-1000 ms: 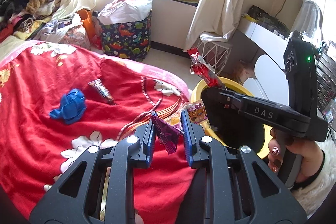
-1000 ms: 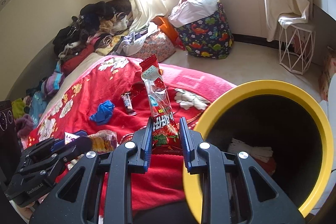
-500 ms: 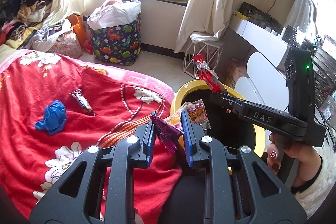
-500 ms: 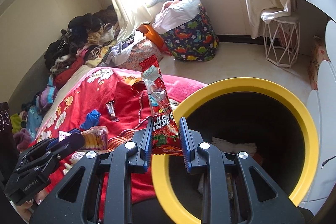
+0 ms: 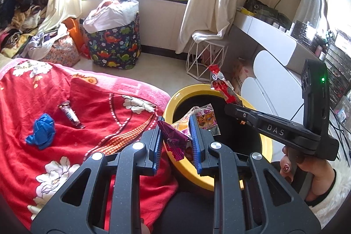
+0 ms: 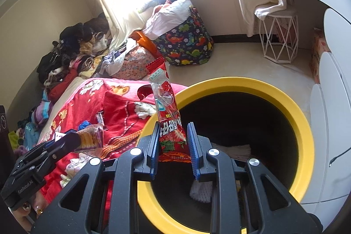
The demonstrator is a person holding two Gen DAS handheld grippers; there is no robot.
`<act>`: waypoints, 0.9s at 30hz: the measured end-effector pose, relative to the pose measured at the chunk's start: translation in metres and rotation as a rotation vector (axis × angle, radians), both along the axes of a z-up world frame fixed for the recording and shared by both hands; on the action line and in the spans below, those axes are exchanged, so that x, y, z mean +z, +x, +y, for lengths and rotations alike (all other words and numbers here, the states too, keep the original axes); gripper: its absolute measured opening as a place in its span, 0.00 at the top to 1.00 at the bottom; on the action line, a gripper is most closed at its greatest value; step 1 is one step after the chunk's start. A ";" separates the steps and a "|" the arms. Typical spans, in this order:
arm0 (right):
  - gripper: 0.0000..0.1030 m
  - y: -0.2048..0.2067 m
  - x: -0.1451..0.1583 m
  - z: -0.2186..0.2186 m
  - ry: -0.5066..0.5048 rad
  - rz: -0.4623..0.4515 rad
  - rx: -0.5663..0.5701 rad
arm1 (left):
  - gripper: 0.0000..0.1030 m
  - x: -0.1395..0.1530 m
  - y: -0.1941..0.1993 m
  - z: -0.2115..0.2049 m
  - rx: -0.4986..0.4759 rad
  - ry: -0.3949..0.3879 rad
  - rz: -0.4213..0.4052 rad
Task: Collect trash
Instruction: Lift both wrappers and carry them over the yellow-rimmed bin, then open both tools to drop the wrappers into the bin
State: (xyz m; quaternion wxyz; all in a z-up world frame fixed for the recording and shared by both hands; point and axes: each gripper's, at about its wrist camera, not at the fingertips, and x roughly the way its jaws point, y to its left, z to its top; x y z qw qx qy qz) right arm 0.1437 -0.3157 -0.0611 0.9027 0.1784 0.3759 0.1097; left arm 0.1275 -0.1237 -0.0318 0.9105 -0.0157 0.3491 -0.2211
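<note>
Change: both tongs have travelled off the red blanket (image 5: 92,102) toward the yellow-rimmed bin (image 6: 294,115); a second ago the bin sat at the edge of the right wrist view, now its mouth fills the middle.
Left tongs (image 5: 175,135): narrow, pressed on a crumpled purple wrapper (image 5: 174,139) together with a colourful snack bag (image 5: 204,117) that sticks out past the tips; the load hangs at the bin's near rim.
Right tongs (image 6: 173,144): narrow, clamped on the lower end of a long red snack packet (image 6: 169,111), which stands up and leans slightly left, over the bin's left rim.
Bin contents: white crumpled paper (image 6: 232,149) lies at the bottom.
Left on the bed: a blue crumpled wad (image 5: 41,132) and a small dark candy-bar wrapper (image 5: 70,114), near each other but apart, on the blanket.
Hand: a hand (image 5: 307,174) with painted nails grips the right tool's handle.
</note>
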 end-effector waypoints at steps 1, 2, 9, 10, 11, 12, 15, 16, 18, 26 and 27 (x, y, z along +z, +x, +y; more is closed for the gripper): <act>0.78 -0.001 -0.001 -0.003 0.001 0.002 -0.005 | 0.83 -0.001 0.001 -0.004 -0.003 0.002 0.002; 0.78 -0.001 -0.002 -0.006 0.003 0.005 -0.013 | 0.83 -0.001 0.002 -0.005 -0.005 0.004 0.003; 0.78 -0.007 -0.011 -0.024 0.009 0.031 -0.055 | 0.83 -0.006 0.009 -0.026 -0.018 0.008 0.022; 0.78 -0.008 -0.013 -0.027 0.010 0.034 -0.061 | 0.83 -0.007 0.011 -0.029 -0.020 0.009 0.024; 0.78 -0.008 -0.013 -0.029 0.011 0.036 -0.064 | 0.83 -0.008 0.012 -0.032 -0.024 0.012 0.026; 0.78 -0.009 -0.014 -0.031 0.011 0.039 -0.069 | 0.83 -0.008 0.013 -0.035 -0.026 0.014 0.028; 0.78 -0.012 -0.016 -0.037 0.013 0.046 -0.084 | 0.83 -0.009 0.017 -0.047 -0.038 0.022 0.031; 0.78 -0.012 -0.018 -0.040 0.014 0.048 -0.090 | 0.83 -0.010 0.019 -0.051 -0.043 0.025 0.031; 0.78 -0.015 -0.020 -0.044 0.017 0.055 -0.098 | 0.83 -0.011 0.022 -0.057 -0.050 0.030 0.034; 0.77 -0.021 -0.025 -0.056 0.023 0.073 -0.123 | 0.83 -0.018 0.035 -0.083 -0.084 0.049 0.051; 0.77 -0.021 -0.026 -0.058 0.025 0.075 -0.126 | 0.83 -0.019 0.036 -0.085 -0.088 0.052 0.054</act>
